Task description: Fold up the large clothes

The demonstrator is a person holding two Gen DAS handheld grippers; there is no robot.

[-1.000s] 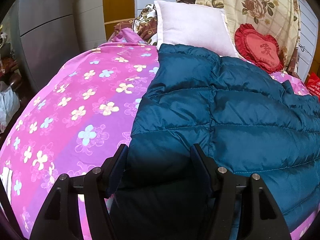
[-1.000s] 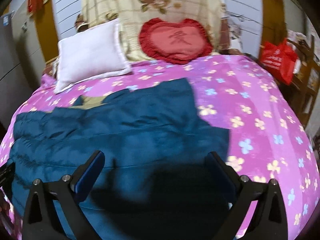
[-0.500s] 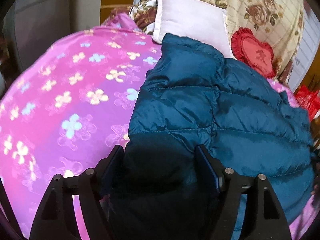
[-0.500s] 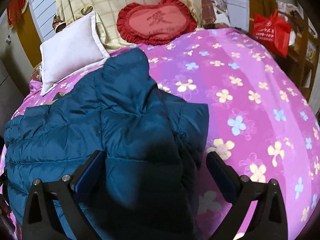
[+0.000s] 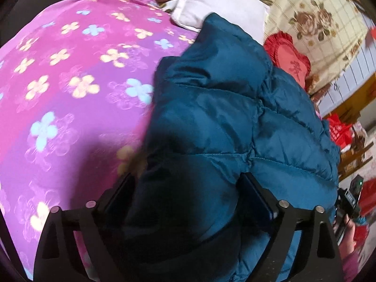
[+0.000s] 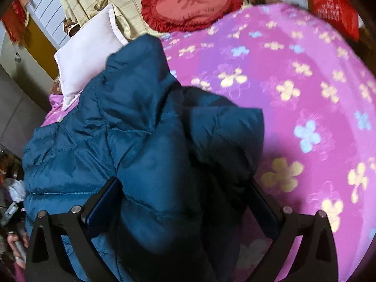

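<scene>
A teal quilted down jacket [image 5: 225, 108] lies bunched on a bed covered with a pink flowered bedspread [image 5: 70, 82], its far end reaching toward a white pillow [image 5: 223, 2] and a red heart-shaped cushion [image 5: 291, 63] at the head of the bed. The left claw [image 5: 188, 195] hangs over the jacket's near left edge; its jaws are opening and stand wide, with a dark fold of the jacket between them, the pads not visibly pressing on it. In the right wrist view the jacket [image 6: 131, 141] is crumpled, its right part folded over toward the middle beside the bare bedspread [image 6: 305, 94]. The right claw [image 6: 185, 199] also stands wide apart, fabric lying between the fingers without being pinched. A hand [image 6: 16, 246] shows at the lower left edge of that view.
</scene>
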